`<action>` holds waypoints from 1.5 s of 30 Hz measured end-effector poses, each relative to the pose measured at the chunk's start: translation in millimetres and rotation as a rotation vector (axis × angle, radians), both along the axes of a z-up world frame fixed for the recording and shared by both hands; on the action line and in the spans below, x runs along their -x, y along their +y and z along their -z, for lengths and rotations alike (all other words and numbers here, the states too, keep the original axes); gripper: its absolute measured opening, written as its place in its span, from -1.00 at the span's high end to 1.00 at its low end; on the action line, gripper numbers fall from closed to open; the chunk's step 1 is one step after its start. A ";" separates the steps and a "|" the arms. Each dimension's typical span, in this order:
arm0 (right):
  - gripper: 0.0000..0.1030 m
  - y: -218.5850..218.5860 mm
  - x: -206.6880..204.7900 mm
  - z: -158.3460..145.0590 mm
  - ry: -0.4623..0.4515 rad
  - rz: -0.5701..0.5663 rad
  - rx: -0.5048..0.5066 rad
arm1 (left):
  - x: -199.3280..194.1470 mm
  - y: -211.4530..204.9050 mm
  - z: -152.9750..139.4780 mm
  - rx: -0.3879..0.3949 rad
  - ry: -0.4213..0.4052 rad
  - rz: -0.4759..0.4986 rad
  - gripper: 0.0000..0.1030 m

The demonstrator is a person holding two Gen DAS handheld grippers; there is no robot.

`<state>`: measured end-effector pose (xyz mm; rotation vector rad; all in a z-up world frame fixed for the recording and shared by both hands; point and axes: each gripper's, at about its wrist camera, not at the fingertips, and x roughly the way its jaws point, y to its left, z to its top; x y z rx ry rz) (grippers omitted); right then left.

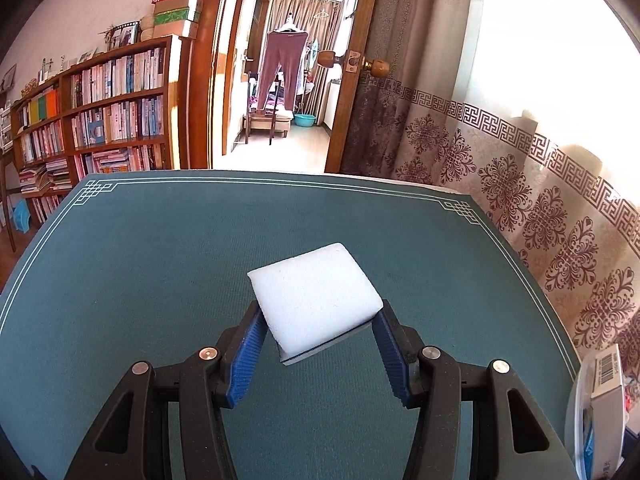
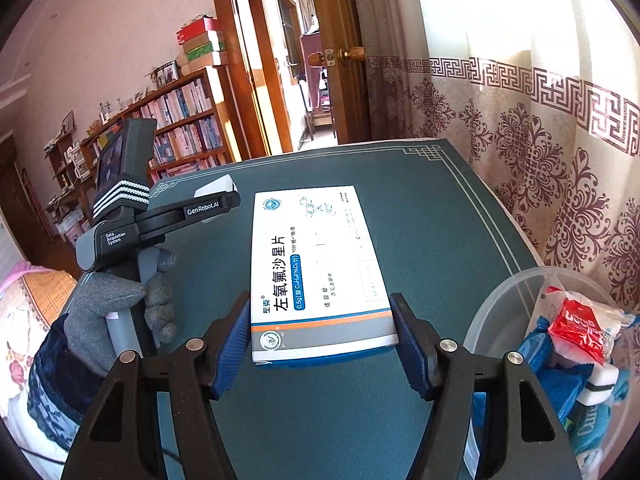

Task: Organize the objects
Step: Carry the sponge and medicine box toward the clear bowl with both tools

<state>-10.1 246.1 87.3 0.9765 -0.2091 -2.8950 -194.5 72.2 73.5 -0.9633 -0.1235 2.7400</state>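
While our left gripper (image 1: pixel 320 330) clamped the white sponge (image 1: pixel 316 300) and our right gripper (image 2: pixel 322 326) clamped the medicine box (image 2: pixel 316 272) left of the plastic bin (image 2: pixel 500 304), we judged both corner-thin grips risky — either could twist free.

Desk (image 1: pixel 140 240) mat bare ahead and left of left tongs (image 1: pixel 318 322); free path to far edge. White sponge (image 1: pixel 316 300) fills gap between left tongs' tips. Right tongs (image 2: pixel 322 322) gap filled by medicine box (image 2: pixel 316 272). Plastic tub (image 2: pixel 504 300), stuffed with packets, blocks near-right corner. Curtain (image 2: pixel 540 140) hangs just beside right desk edge. Gloved left hand (image 2: pixel 116 304) with its tool occupies left side; open mat between it and box.
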 end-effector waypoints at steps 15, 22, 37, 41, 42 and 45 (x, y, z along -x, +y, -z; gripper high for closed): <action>-0.30 48.0 -51.1 -10.6 0.031 0.125 -0.013 | -38.3 43.0 -10.8 0.067 0.070 0.136 -0.11; -0.30 75.6 -71.5 -13.6 0.035 0.204 -0.025 | -57.9 63.5 -15.5 0.087 0.100 0.204 -0.11; -0.30 128.2 -109.7 -18.6 0.045 0.378 -0.048 | -101.1 104.0 -13.6 0.112 0.116 0.378 -0.11; -0.30 145.5 -120.2 -15.9 0.037 0.435 -0.052 | -109.9 111.2 -13.1 0.102 0.105 0.422 -0.11; -0.30 149.7 -122.4 -14.6 0.032 0.446 -0.053 | -111.8 112.8 -13.1 0.099 0.103 0.432 -0.11; -0.30 161.7 -129.0 -8.9 0.014 0.482 -0.065 | -117.1 117.9 -12.0 0.101 0.102 0.455 -0.11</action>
